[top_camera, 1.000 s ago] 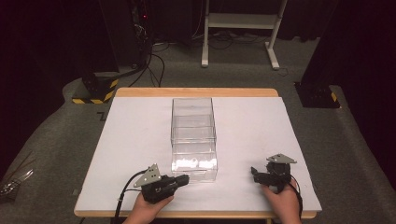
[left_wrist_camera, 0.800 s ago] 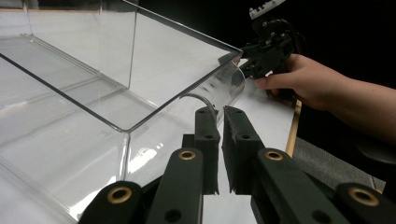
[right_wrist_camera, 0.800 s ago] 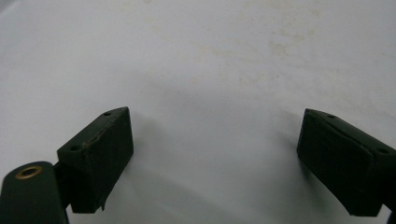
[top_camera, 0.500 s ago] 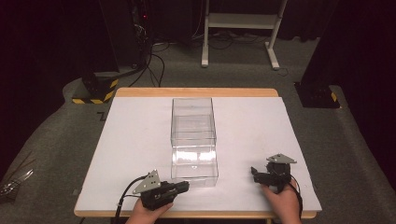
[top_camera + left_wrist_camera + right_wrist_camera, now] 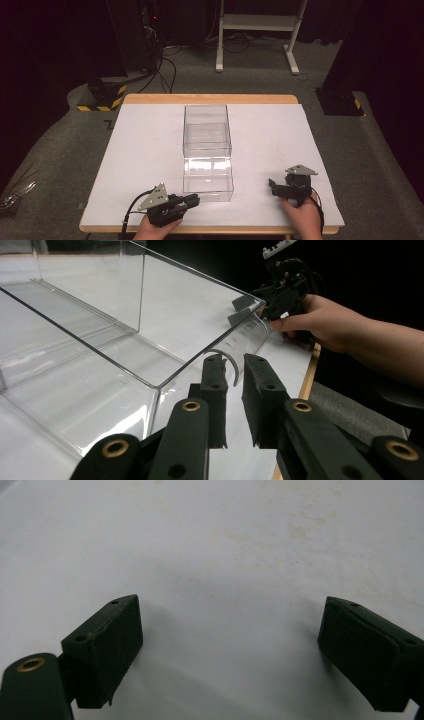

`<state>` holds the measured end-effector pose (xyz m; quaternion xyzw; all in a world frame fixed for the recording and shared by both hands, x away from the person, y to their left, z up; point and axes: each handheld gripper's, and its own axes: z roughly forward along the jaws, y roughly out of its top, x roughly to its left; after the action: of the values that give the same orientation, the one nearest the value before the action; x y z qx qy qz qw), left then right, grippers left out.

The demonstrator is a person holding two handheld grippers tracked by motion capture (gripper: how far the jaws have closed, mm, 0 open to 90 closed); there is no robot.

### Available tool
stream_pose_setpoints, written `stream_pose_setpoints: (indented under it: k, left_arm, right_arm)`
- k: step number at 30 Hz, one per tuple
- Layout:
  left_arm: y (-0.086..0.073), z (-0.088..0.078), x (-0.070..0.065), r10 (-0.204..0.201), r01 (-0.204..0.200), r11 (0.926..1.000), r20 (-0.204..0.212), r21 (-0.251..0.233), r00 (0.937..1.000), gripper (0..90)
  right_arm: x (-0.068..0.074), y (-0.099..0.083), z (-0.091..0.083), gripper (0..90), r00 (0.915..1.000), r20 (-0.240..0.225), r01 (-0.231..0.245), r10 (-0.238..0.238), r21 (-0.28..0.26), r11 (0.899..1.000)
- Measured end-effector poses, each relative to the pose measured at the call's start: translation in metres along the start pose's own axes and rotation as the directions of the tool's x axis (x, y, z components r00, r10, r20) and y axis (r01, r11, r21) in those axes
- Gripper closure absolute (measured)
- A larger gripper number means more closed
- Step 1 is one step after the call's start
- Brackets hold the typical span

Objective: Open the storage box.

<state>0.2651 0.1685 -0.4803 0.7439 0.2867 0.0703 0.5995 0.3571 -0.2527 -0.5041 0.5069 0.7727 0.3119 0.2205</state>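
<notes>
A clear plastic box (image 5: 206,131) stands in the middle of the white table (image 5: 140,150), with a lower clear section (image 5: 208,179) reaching toward the near edge. My left gripper (image 5: 193,201) lies just left of that section's front corner. In the left gripper view its jaws (image 5: 234,365) have just been opening; they are a narrow gap apart with nothing between the pads, pointing at a curved cut-out (image 5: 223,353) in the box's front wall. My right gripper (image 5: 273,185) rests at the near right, open wide over bare table (image 5: 230,630).
Beyond the table's far edge are a white metal stand (image 5: 255,22), cables and dark equipment on grey carpet. A yellow-black striped block (image 5: 102,97) sits at the far left corner. The right hand and its gripper (image 5: 250,307) appear past the box in the left gripper view.
The box's lower front section has slid toward the near edge as my left gripper drew back a little. The right gripper has kept still.
</notes>
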Motion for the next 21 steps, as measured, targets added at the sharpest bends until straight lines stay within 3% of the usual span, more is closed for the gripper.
stream_pose_setpoints:
  k: [10,21]
  left_arm:
    - [0.003,-0.003,-0.003,0.035,-0.035,0.9993,-0.035,0.011,0.9988,77.5]
    - [0.015,-0.015,-0.002,0.030,-0.036,0.9961,-0.067,-0.081,0.9973,76.5]
  right_arm:
    - [0.000,0.000,0.000,10.8,1.0000,-0.001,0.000,0.000,0.001,1.000]
    - [0.000,0.000,0.000,10.8,1.0000,-0.001,0.000,0.000,0.001,1.000]
